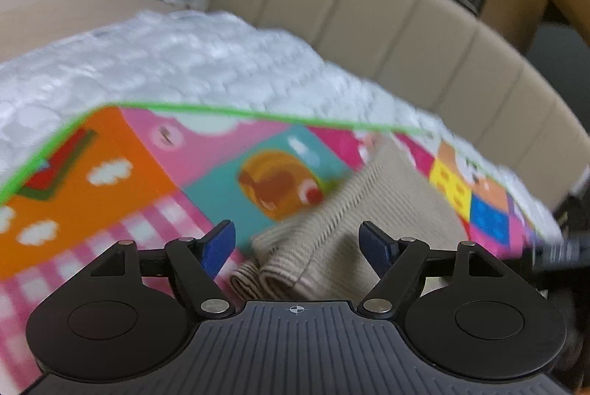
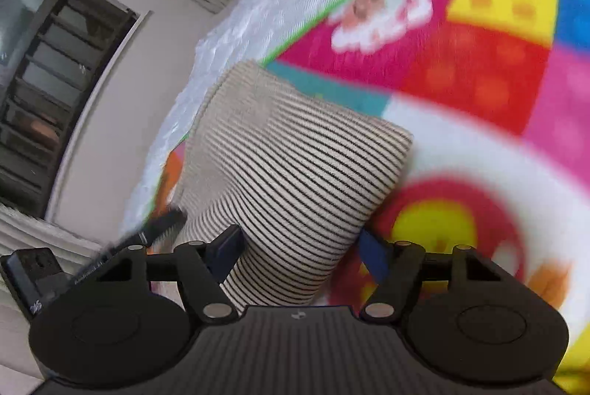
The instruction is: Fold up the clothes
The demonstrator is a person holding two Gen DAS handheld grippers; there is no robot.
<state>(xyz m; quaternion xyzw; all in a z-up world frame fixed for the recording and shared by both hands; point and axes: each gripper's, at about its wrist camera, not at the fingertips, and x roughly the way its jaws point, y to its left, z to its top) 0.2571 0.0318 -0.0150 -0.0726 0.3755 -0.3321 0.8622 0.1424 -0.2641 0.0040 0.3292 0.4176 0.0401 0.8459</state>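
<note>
The left gripper (image 1: 297, 243) stands wide, its blue-padded fingers (image 1: 219, 245) apart with nothing pinched, and the folded beige striped sweater (image 1: 372, 210) lies just ahead of the gap, its rolled ribbed edges nearest the claw and its body running off toward 1 o'clock. The sweater rests on a bright cartoon play mat (image 1: 121, 173) with a green border, which spreads from 9 o'clock round to 3 o'clock; beyond the mat lies a white quilted bed cover (image 1: 191, 63), and at 12 to 2 o'clock a tan padded headboard (image 1: 368, 11) rises behind it. The right gripper (image 2: 300, 253) is likewise spread wide and holds nothing; in its view the sweater (image 2: 291, 166) fills the space between the fingers and reaches up toward 11 o'clock, a folded block lying on the mat (image 2: 461, 63). At 9 o'clock the other gripper's dark tip (image 2: 162, 225) shows beside the sweater, blurred. At 10 o'clock stands a dark shelving unit (image 2: 48, 81) against a pale wall.
</note>
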